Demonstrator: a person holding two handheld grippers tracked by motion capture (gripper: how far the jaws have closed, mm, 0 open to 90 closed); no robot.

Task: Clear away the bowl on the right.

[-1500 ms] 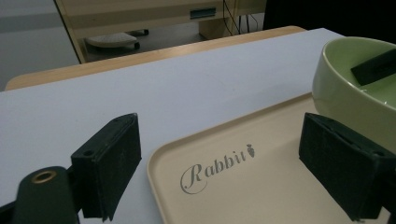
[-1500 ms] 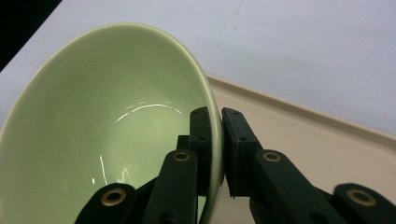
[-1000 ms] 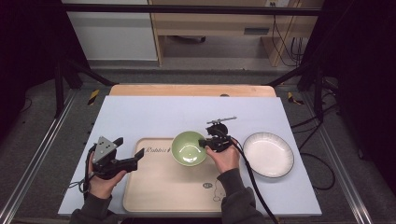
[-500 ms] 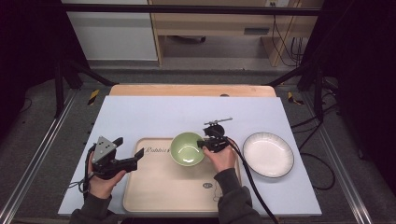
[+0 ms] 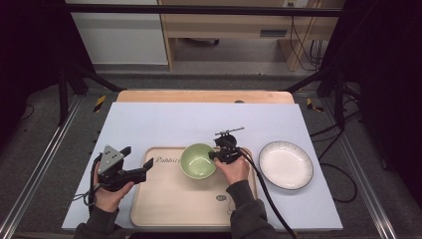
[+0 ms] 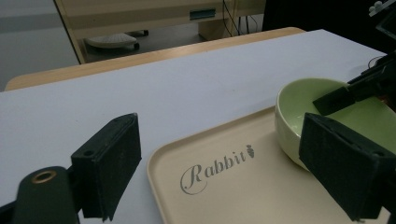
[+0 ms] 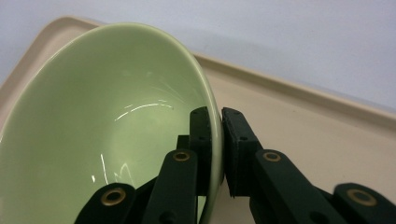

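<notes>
The right gripper's (image 5: 215,155) fingers (image 7: 201,140) pinch the rim of a glossy pale green bowl (image 5: 198,161), one pad inside and one outside; the bowl is on the beige tray (image 5: 169,199) and seems slightly tilted. A white plate (image 5: 285,165) lies just right of the tray on the bench (image 5: 164,124). The left gripper (image 5: 139,162), fingers spread wide and empty, is held level at the tray's left edge, pointing toward the bowl.

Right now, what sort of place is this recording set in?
Most likely a lab or recording workspace, not a kitchen. The table stands under a dark metal frame on a bare floor, loose cables hang by plain wooden furniture behind, and the tray, green bowl and white plate look staged.
</notes>
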